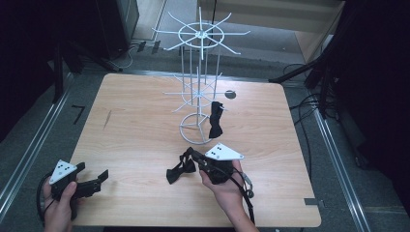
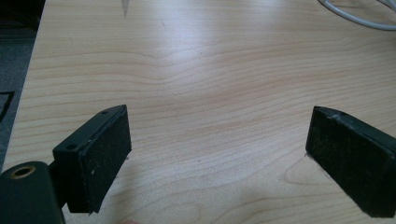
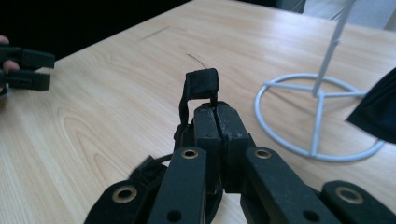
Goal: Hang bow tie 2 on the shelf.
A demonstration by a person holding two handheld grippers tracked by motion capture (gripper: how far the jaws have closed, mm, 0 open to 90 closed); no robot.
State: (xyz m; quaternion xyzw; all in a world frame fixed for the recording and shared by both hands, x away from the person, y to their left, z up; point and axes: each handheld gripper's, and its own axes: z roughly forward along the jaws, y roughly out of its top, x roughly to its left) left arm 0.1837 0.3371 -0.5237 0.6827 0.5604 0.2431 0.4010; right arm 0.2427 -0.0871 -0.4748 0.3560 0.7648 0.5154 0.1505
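A white wire rack [image 1: 199, 35] stands mid-table on a ring base [image 3: 286, 141]. One black bow tie [image 1: 215, 120] hangs from its lower tier, and its edge [image 3: 376, 112] shows at the right of the right gripper view. A second black bow tie [image 1: 179, 169] dangles just above the table. My right gripper [image 1: 191, 154] is shut on its strap, and a loop of strap [image 3: 201, 84] sticks up past the closed jaws [image 3: 216, 112]. My left gripper [image 1: 99, 177] rests at the table's near left corner, open, with bare wood between its pads [image 2: 217, 154].
The wooden table [image 1: 135, 121] has a small dark round hole [image 1: 230, 94] behind the rack. Black stands and cables crowd the floor on both sides. The left gripper [image 3: 25, 67] appears far left in the right gripper view.
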